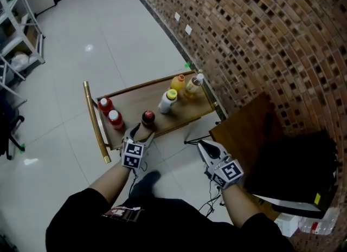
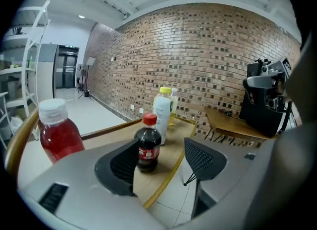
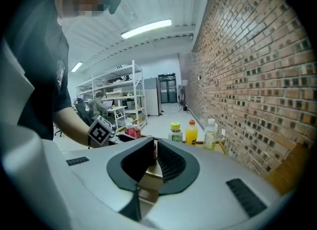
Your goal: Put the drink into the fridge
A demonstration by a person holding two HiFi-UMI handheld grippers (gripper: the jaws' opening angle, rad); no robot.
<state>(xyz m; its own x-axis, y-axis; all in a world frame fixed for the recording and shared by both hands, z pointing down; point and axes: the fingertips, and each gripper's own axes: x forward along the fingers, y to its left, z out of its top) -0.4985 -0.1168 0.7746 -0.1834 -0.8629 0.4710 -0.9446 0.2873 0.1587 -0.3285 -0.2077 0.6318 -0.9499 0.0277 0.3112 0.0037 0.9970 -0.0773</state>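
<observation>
A small cola bottle [image 1: 147,117] with a red cap stands upright near the front edge of a wooden cart top [image 1: 138,100]. My left gripper [image 1: 142,130] is right behind it, open. In the left gripper view the cola bottle [image 2: 148,145] stands just past the fingertips, close to the left finger [image 2: 121,162]; the pads do not press it. My right gripper [image 1: 203,147] hovers off the cart, over the floor, empty, its jaws together. The right gripper view shows the right gripper [image 3: 153,157] shut.
On the cart: two red bottles [image 1: 110,112], a white bottle with a yellow cap [image 1: 167,101], an orange one [image 1: 178,84], a clear one [image 1: 194,85]. A brass handle [image 1: 95,121] runs along its left. A wooden table [image 1: 246,131] with a black machine [image 1: 295,172] stands right, by the brick wall.
</observation>
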